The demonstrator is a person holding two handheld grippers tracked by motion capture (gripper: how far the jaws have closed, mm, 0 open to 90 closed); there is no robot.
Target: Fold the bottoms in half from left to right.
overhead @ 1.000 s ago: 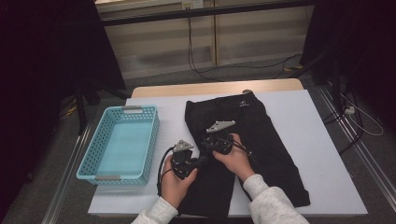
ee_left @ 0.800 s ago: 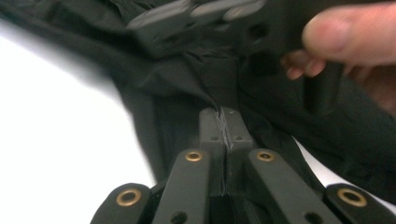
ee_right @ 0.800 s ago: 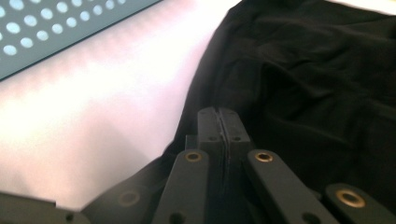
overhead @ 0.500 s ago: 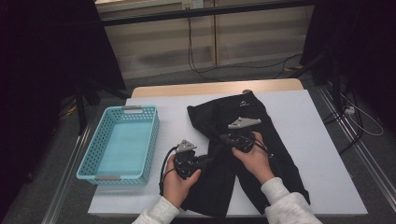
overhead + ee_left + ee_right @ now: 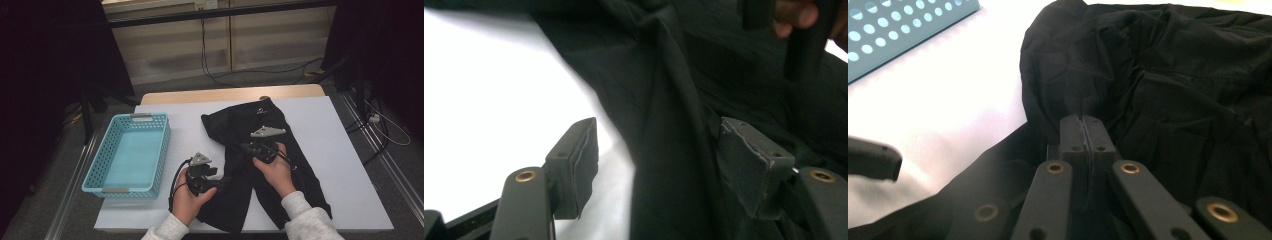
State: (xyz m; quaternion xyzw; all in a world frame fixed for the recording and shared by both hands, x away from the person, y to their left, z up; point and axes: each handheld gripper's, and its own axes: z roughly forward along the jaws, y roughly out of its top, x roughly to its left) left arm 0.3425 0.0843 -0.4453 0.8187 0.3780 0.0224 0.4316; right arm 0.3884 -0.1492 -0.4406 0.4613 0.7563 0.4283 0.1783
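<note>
The black trousers [image 5: 265,165] lie spread on the white sheet over the desk [image 5: 340,150], waistband toward the far edge and legs running to the near edge, with the blue basket [image 5: 130,152] standing apart at the left edge. The left claw [image 5: 659,165] has just been opening: a second ago it was closed on the fabric, and its pads [image 5: 574,160] now stand apart on either side of a fold of the left trouser leg, with no pressure on the cloth. The left claw [image 5: 220,182] is seen at the near-left edge of the garment. The right claw [image 5: 1083,135] is fully closed, with a pinch of black fabric apparently caught between its pads; compared with a second ago, it [image 5: 250,147] is displaced toward the right edge, and the upper cloth is drawn with it. The left hold is judged released, so that further smoothing or folding depends on the right claw's grip.
</note>
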